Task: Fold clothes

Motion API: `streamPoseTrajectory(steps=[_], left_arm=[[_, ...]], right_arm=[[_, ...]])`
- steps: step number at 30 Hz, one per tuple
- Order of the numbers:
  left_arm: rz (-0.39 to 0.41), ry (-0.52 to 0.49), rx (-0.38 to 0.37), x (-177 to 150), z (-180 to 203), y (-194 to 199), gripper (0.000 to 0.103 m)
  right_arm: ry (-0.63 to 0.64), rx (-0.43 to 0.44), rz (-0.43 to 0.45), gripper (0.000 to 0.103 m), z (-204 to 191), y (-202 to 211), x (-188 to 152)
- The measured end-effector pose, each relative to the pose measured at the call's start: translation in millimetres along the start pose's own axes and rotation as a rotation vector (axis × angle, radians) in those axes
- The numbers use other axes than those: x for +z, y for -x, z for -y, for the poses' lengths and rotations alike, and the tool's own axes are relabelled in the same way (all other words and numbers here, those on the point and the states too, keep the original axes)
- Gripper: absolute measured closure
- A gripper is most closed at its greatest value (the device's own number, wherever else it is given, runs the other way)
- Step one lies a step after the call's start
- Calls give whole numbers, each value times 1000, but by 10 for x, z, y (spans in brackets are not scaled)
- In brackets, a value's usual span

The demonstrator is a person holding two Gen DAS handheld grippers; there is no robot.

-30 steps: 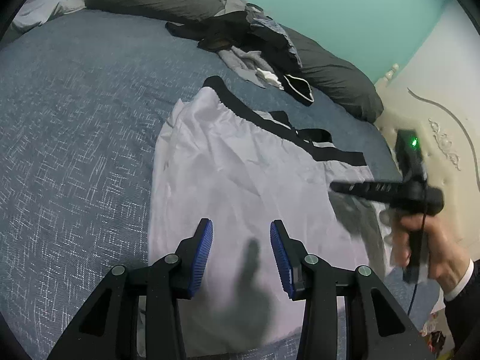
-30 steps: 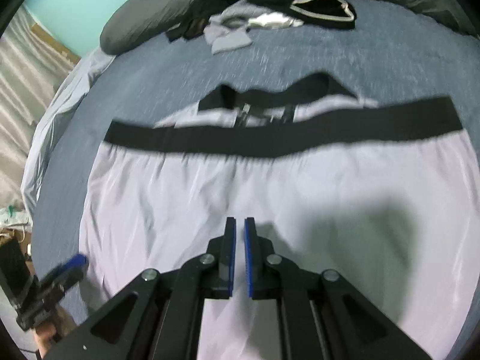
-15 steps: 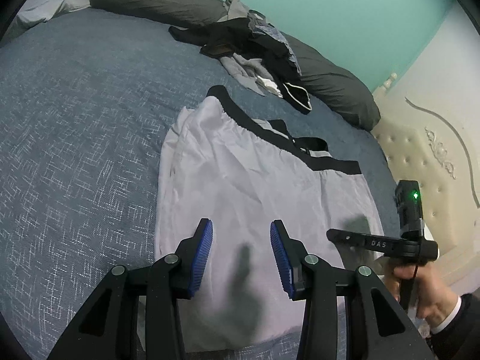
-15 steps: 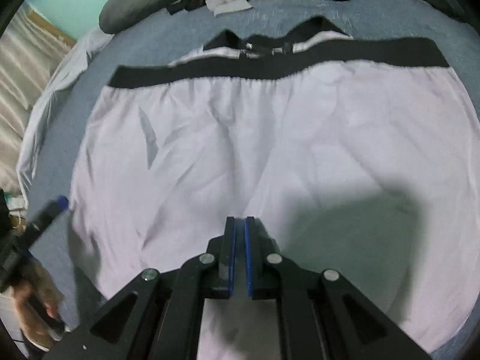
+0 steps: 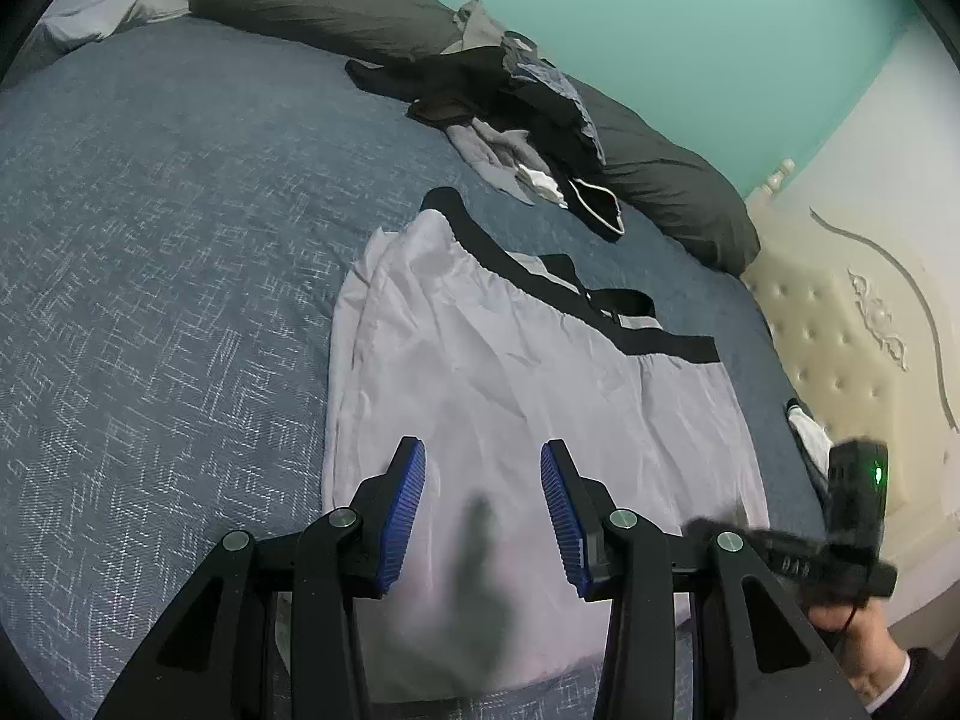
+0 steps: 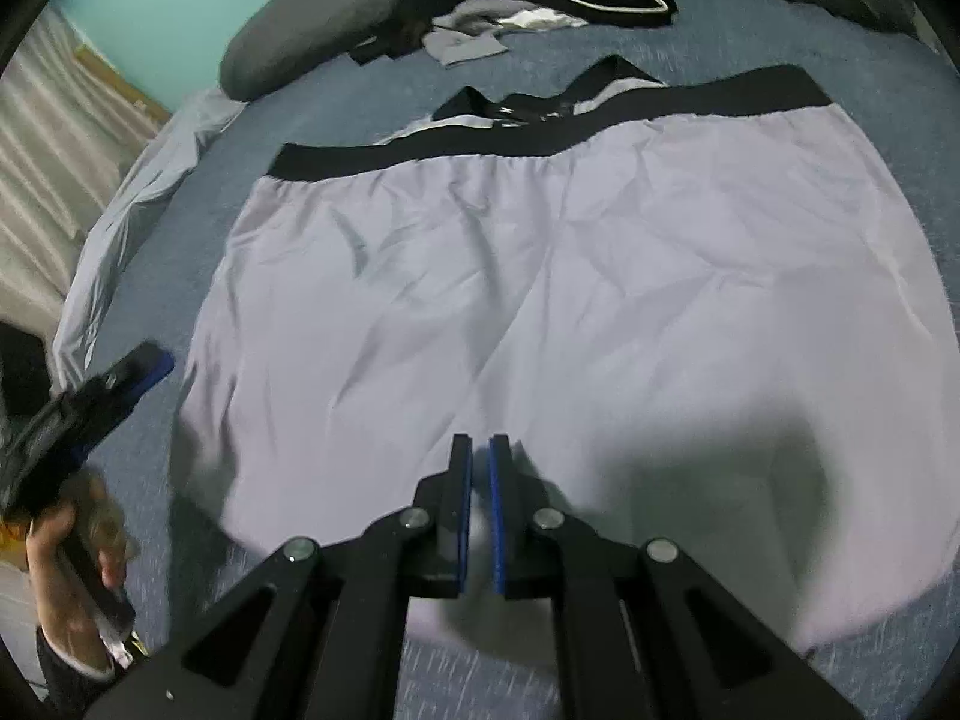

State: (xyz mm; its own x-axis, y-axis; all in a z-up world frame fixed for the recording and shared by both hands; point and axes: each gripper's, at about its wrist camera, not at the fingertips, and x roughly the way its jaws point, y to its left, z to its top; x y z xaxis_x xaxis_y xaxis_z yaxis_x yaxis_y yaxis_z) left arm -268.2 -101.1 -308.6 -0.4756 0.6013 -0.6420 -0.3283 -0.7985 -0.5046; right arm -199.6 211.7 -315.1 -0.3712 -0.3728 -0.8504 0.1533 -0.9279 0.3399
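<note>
Light grey shorts (image 5: 516,396) with a black waistband (image 5: 498,252) lie spread flat on the blue bedspread (image 5: 150,276). They also fill the right wrist view (image 6: 570,312), waistband (image 6: 540,138) at the far side. My left gripper (image 5: 483,480) is open and empty above the shorts' near hem. My right gripper (image 6: 480,468) is shut with nothing between its pads, above the hem. It shows blurred at the lower right of the left wrist view (image 5: 798,558). The left gripper shows blurred at the left of the right wrist view (image 6: 90,408).
A pile of dark and grey clothes (image 5: 516,120) lies at the far side of the bed against grey pillows (image 5: 324,0). A cream padded headboard (image 5: 858,360) stands at the right. A pale sheet (image 6: 120,240) hangs off the bed's left edge.
Both grippers have pulled back toward the shorts' near hem. The right gripper has dropped lower in the left wrist view. The shorts have not moved.
</note>
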Motion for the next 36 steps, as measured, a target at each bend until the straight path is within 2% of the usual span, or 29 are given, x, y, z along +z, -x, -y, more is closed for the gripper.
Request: streamPoseTrajectory(steps=[4,8,14,17,23,25,27,29,31,36], left_arm=[[-6,1,-2,-16,-1,-4,59],[0,2,1,-8,-14,15,59],[-5,8,0,-3,-33,4,59],[-4,10,1,6,-45,4,59],[-4,8,4,17,-68,14,59],[-5,6,6,18,-75,22,59],[-6,3,8,20,-82,30,59],[-7,1,10,21,-88,38,59],[-7,-2,12,22,-95,46,59],[-24,4,37,-10,-191,89,55]], right_arm=[[17,-20,-50,98,-11,-171,-117],[-13,1,16,98,-45,40,-136],[27,-20,-51,98,-94,-65,-339],[-8,0,-24,98,-82,5,-357],[10,-1,-56,98,-71,-42,-526],[-21,15,-41,98,-32,-9,-536],[4,0,-15,98,-75,58,-539],[36,-15,-29,98,-103,21,-552],[17,-2,-42,98,-55,-42,-550],[-36,74,83,98,-5,196,-515]])
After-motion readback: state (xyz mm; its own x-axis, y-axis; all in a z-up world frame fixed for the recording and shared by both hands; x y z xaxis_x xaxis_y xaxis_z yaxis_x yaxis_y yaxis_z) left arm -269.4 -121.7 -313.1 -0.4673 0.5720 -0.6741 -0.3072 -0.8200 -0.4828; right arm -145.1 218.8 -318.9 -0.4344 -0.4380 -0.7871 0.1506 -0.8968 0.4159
